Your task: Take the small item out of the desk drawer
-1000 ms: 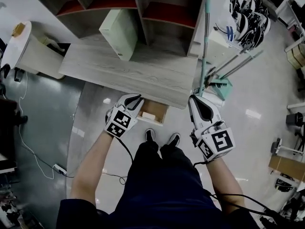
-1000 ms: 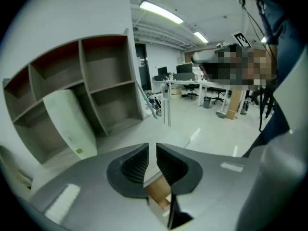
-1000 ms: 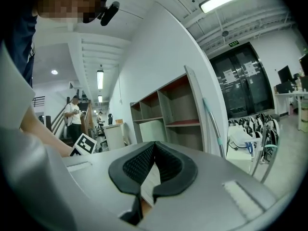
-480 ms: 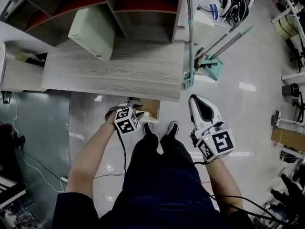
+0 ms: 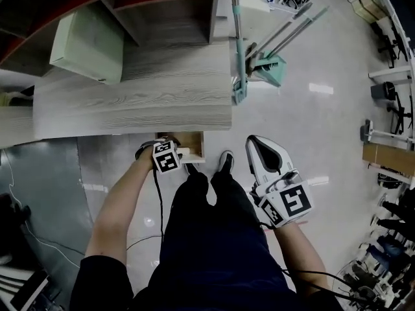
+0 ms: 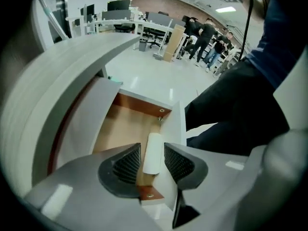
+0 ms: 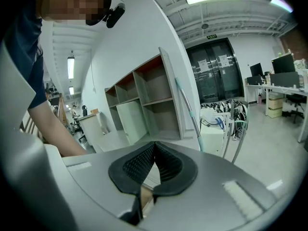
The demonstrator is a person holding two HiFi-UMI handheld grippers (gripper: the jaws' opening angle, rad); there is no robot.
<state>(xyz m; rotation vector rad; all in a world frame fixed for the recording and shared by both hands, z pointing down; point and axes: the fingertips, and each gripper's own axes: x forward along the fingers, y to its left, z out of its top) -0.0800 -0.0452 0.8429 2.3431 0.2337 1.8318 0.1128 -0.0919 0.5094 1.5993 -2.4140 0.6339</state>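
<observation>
The wooden desk drawer (image 5: 193,142) stands pulled out under the grey desk top (image 5: 142,102). In the left gripper view a small white cylindrical item (image 6: 153,150) lies on the drawer's floor (image 6: 118,129) along its right wall. My left gripper (image 6: 151,161) hangs just over the drawer; its jaws are opening, the item shows in the gap and the pads do not press on it. From the head view the left gripper (image 5: 170,150) sits at the drawer's front. My right gripper (image 5: 259,142) is held off to the right above the floor, shut and empty (image 7: 153,148).
A pale green box (image 5: 87,41) stands on the desk, with open shelves (image 5: 162,5) behind it. A mop and green dustpan (image 5: 269,63) lean at the desk's right end. The person's shoes (image 5: 224,161) are just below the drawer. Desks and people (image 6: 207,30) are far off.
My left gripper has dropped from above the drawer's front to the drawer's mouth. The right gripper has kept its pose. The head camera has swung, so the desk sits further left.
</observation>
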